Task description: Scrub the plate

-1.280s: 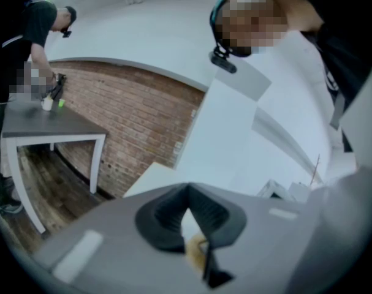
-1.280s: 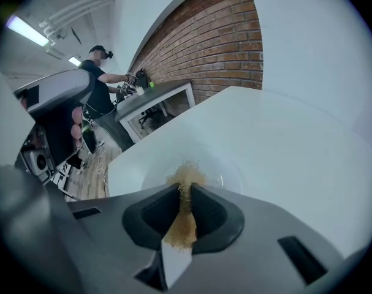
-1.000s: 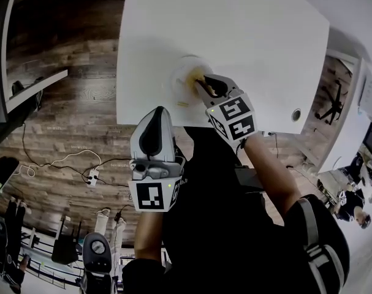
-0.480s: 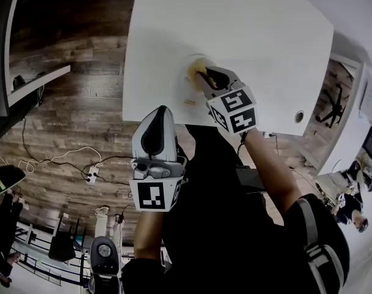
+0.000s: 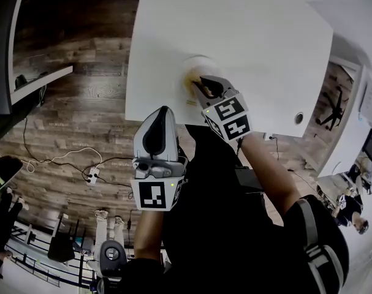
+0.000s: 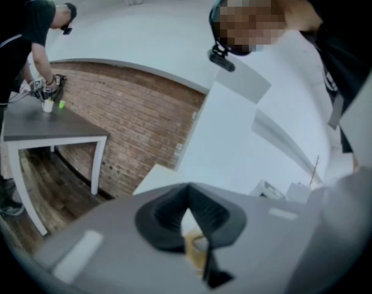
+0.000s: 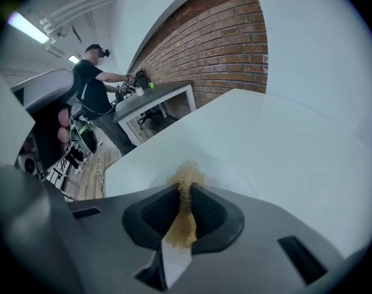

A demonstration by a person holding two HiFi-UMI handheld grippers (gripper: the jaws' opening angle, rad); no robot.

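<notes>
A white plate [image 5: 193,62] sits near the front edge of the white table [image 5: 253,35]; it shows faintly in the right gripper view [image 7: 235,167]. My right gripper [image 5: 198,83] [image 7: 186,192] is shut on a golden fibrous scrubber [image 5: 192,76] [image 7: 186,175], which is pressed onto the plate's surface. My left gripper [image 5: 162,112] [image 6: 187,192] is held in the air off the table's front edge, below and to the left of the plate. Its jaws are together with nothing between them.
The table's front edge runs just below the plate, with wood floor beyond it. A round grommet hole [image 5: 298,117] lies at the table's right. Cables and a power strip [image 5: 92,176] lie on the floor. Another person [image 7: 97,84] works at a grey table [image 6: 48,127].
My right gripper has shifted the scrubber a little back and forth across the plate. The left gripper has stayed about where it was.
</notes>
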